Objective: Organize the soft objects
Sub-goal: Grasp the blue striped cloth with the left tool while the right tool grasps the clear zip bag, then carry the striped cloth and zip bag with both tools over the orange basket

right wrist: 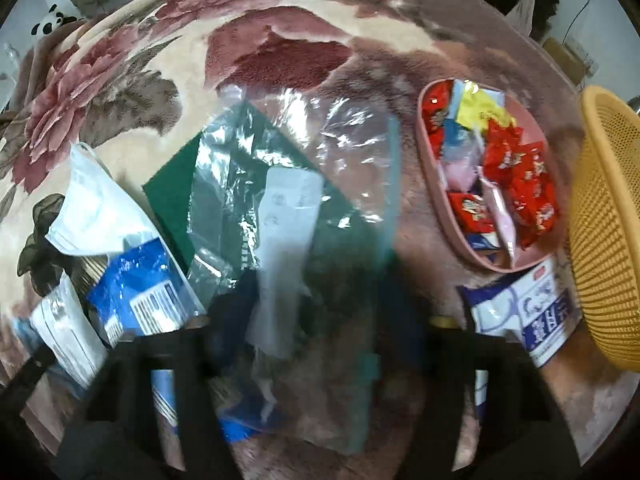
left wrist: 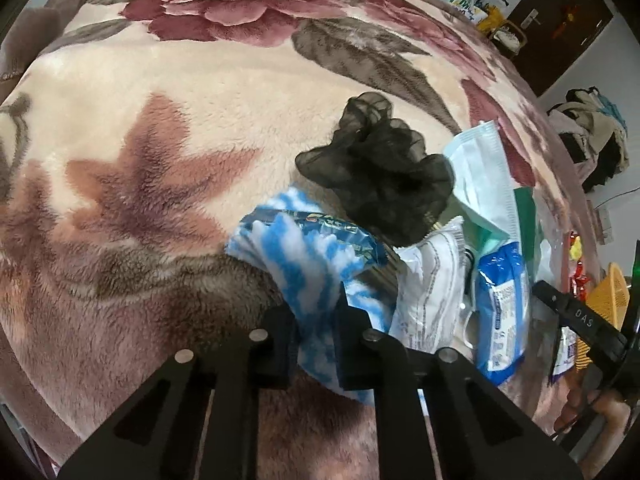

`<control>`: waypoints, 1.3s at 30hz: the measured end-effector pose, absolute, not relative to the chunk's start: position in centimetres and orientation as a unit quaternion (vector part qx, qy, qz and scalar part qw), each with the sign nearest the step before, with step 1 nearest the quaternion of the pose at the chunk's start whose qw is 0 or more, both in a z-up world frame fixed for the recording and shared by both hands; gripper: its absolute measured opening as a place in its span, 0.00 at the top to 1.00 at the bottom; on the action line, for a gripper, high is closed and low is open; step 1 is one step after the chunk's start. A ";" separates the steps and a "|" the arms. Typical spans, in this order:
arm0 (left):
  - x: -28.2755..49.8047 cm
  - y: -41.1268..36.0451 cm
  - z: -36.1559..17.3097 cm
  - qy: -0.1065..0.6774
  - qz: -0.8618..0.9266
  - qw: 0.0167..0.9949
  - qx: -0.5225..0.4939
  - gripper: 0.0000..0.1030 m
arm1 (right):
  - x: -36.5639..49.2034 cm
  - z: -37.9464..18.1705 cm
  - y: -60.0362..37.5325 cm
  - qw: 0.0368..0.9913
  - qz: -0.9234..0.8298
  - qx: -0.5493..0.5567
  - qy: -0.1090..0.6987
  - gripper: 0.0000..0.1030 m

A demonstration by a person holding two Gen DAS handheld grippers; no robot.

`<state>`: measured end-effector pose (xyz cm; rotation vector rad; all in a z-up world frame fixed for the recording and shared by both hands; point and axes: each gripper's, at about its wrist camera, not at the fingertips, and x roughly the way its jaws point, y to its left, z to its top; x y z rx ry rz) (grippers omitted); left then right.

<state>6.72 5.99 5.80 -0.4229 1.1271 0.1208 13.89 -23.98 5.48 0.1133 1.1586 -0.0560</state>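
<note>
Left gripper (left wrist: 316,320) pinching blue-and-white fleece cloth (left wrist: 304,264); right gripper (right wrist: 280,336) pinching clear plastic bag (right wrist: 280,184)

Largest first: floral blanket (left wrist: 160,128) carries everything. On it, the right-hand clutter pile: the bag, a green sheet (right wrist: 172,196) beneath it, face mask (left wrist: 480,168), blue wipes pack (left wrist: 502,304), black mesh scrunchie (left wrist: 384,172) atop the cloth's far end. Yellow basket (right wrist: 608,216) and pink snack tray (right wrist: 464,240) lie at the right edge. The cloth's long axis runs straight away from the left jaws, toward the scrunchie. The basket lies nearer the right gripper; judged, any transfer there crosses the pile
</note>
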 end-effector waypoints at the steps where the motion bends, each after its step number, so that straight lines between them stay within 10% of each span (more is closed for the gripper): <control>1: 6.5 6.0 6.0 0.527 0.057 0.824 -0.200 0.88 | 13.6 5.7 -24.2 0.838 -0.027 0.054 0.543 0.85; 39: -1.1 1.0 19.9 0.431 0.021 0.886 -0.172 0.89 | 3.2 16.7 -25.2 0.891 0.062 0.100 0.438 0.90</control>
